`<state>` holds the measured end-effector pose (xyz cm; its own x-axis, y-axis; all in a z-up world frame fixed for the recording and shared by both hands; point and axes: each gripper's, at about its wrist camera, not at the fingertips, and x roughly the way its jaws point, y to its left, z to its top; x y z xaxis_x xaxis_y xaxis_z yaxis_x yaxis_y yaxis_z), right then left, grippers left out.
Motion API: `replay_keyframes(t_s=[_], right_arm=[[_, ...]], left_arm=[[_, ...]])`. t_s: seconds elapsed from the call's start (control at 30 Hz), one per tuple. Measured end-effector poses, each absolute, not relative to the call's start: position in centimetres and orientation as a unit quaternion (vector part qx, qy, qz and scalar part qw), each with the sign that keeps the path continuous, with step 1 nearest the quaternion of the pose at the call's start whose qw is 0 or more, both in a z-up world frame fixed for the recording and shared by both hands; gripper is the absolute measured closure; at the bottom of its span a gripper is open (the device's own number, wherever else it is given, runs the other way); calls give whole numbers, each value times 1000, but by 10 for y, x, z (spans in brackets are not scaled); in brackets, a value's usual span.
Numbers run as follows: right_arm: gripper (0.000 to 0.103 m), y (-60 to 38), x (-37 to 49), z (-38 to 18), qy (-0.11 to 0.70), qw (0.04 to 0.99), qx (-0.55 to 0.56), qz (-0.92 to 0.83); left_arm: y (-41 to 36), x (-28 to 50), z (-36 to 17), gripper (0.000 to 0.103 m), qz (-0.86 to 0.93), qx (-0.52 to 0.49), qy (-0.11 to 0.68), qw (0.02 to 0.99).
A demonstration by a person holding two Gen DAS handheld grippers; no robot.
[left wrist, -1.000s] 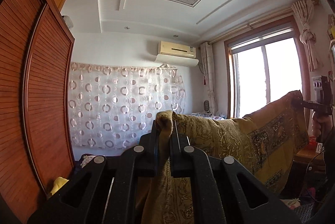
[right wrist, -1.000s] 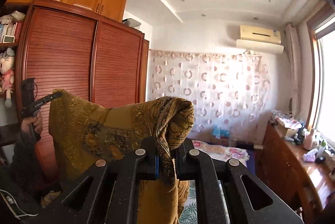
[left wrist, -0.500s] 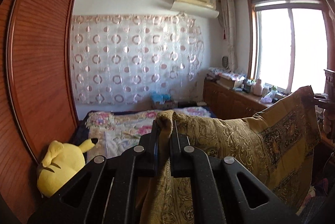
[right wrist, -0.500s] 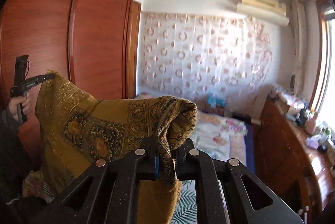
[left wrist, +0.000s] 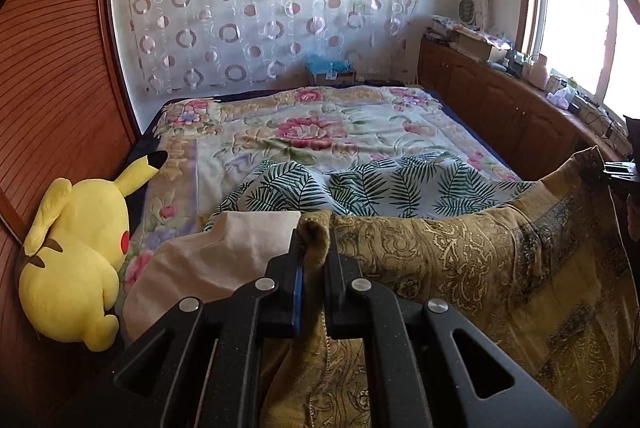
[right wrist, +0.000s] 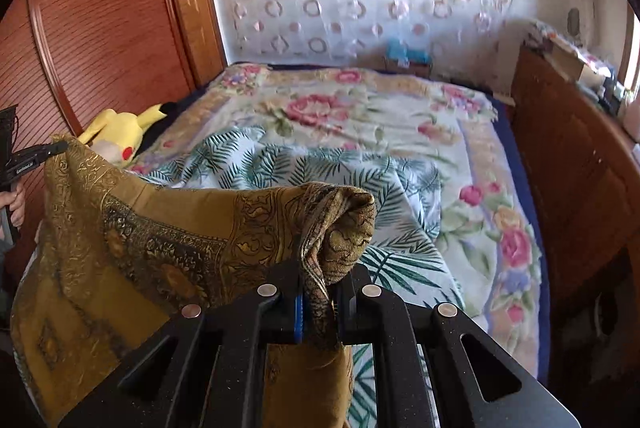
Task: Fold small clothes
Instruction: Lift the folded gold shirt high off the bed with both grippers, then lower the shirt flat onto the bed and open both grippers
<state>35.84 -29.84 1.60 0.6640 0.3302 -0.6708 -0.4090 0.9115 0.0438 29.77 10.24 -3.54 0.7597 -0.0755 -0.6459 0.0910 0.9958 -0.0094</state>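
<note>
A mustard-gold patterned scarf (left wrist: 472,268) (right wrist: 160,252) hangs stretched between my two grippers above the near end of the bed. My left gripper (left wrist: 314,248) is shut on one bunched corner of it. My right gripper (right wrist: 320,288) is shut on the other corner, which bulges over its fingers. In the left wrist view the right gripper (left wrist: 620,174) shows at the far right edge, clamping the scarf. In the right wrist view the left gripper (right wrist: 44,152) shows at the far left, held by a hand (right wrist: 16,204).
Below lies a bed with a floral blanket (left wrist: 320,124) and a palm-leaf sheet (left wrist: 360,184). A beige cloth (left wrist: 208,260) and a yellow plush toy (left wrist: 76,260) sit at the left by the wooden wardrobe (left wrist: 52,68). A wooden cabinet (right wrist: 576,164) lines the right side.
Both grippers came down and tilted from facing the ceiling and wall to looking over the bed, carrying the scarf stretched between them. Both stayed shut on it.
</note>
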Motion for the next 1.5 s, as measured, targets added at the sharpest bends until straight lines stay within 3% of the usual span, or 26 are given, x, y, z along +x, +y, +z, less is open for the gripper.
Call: replay_keyframes(t_s=[0.23, 0.3, 0.5, 0.57, 0.67, 0.83, 1.27, 1.5], right_arm=[[91, -296, 379, -2, 372, 908, -53, 186], [81, -299, 362, 1, 370, 912, -52, 169], [72, -304, 323, 10, 349, 923, -41, 158], [71, -305, 306, 11, 344, 924, -36, 161], [59, -305, 277, 7, 339, 926, -32, 167], [54, -307, 236, -14, 348, 921, -16, 173], [54, -322, 193, -50, 403, 905, -1, 135], [53, -326, 198, -54, 382, 915, 1, 130]], left_arm=[[98, 295, -44, 91, -31, 29, 349, 936], [98, 290, -41, 86, -23, 35, 352, 935], [106, 259, -28, 45, -37, 21, 348, 937], [107, 246, -28, 24, -40, 18, 347, 937], [108, 220, -29, 23, -45, 14, 346, 937], [106, 183, -44, 23, -40, 5, 353, 935], [109, 148, -91, 23, -45, -13, 402, 915], [117, 150, -89, 24, -46, -40, 391, 918]])
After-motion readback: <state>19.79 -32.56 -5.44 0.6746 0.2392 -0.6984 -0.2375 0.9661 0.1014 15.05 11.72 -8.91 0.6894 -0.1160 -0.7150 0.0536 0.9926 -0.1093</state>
